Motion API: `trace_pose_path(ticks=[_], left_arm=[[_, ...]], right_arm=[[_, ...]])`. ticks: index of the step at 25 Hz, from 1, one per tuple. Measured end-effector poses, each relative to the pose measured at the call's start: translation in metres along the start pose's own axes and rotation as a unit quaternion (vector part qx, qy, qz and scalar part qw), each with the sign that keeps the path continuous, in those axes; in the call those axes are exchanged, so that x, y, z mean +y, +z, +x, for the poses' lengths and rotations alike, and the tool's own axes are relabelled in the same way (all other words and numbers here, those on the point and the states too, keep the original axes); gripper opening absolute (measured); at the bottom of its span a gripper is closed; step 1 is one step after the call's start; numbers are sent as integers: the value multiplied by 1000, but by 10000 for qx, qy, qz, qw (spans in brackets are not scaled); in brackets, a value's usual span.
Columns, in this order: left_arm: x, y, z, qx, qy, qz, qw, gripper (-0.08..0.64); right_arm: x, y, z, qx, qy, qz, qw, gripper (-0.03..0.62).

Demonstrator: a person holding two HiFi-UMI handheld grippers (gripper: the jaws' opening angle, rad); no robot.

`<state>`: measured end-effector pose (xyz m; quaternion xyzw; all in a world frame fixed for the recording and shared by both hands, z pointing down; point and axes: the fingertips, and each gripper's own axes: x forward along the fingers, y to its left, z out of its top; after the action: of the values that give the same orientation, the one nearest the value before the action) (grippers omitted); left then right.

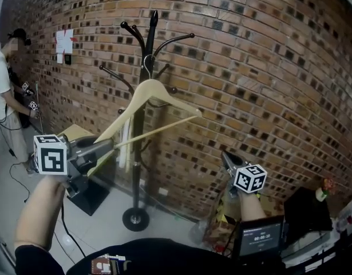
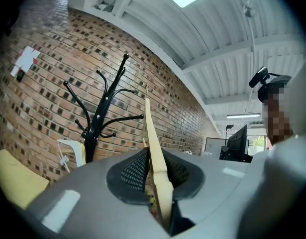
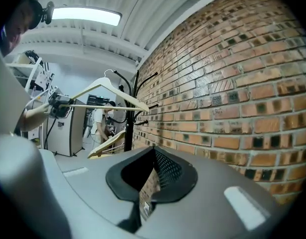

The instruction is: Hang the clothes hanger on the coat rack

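My left gripper (image 1: 106, 148) is shut on the left end of a pale wooden clothes hanger (image 1: 158, 93), which slopes up to the right. The hanger's metal hook (image 1: 146, 65) is close to the upper arms of the black coat rack (image 1: 140, 153); I cannot tell if they touch. In the left gripper view the hanger's edge (image 2: 153, 138) runs between the pads toward the coat rack (image 2: 98, 118). The right gripper (image 1: 227, 158) is shut and holds nothing, low and to the right of the rack. From the right gripper view, the hanger (image 3: 113, 91) hangs just left of the coat rack (image 3: 133, 113).
A brick wall (image 1: 261, 67) stands right behind the rack. A second pale hanger (image 3: 107, 142) sits low by the rack's post. A person (image 1: 3, 90) stands at the far left. A yellow tabletop (image 1: 72, 132) lies behind my left gripper. A small screen (image 1: 258, 236) and boxes are at lower right.
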<state>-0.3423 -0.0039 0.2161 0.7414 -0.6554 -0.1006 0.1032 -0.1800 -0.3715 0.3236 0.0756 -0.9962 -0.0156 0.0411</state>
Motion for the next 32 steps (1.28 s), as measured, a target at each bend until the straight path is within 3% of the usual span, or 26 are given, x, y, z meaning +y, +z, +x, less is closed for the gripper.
trace_pose_path(ticks=[5, 10, 18, 26, 32], left_arm=[[18, 12, 1, 157, 84, 88, 9998, 49], [27, -4, 19, 406, 35, 24, 9992, 49], [49, -34, 65, 761, 28, -166, 9970, 49], [55, -46, 79, 796, 16, -316, 9963, 49], [49, -63, 76, 1014, 59, -93, 9948, 49]], right_arm=[[-6, 43, 1, -162, -82, -166, 9997, 14], [-15, 64, -5, -249, -208, -282, 9991, 14], [-22, 59, -6, -220, -310, -264, 9989, 14], [-32, 47, -4, -107, -381, -223, 9990, 14], [-34, 41, -2, -103, -350, -179, 9992, 14]])
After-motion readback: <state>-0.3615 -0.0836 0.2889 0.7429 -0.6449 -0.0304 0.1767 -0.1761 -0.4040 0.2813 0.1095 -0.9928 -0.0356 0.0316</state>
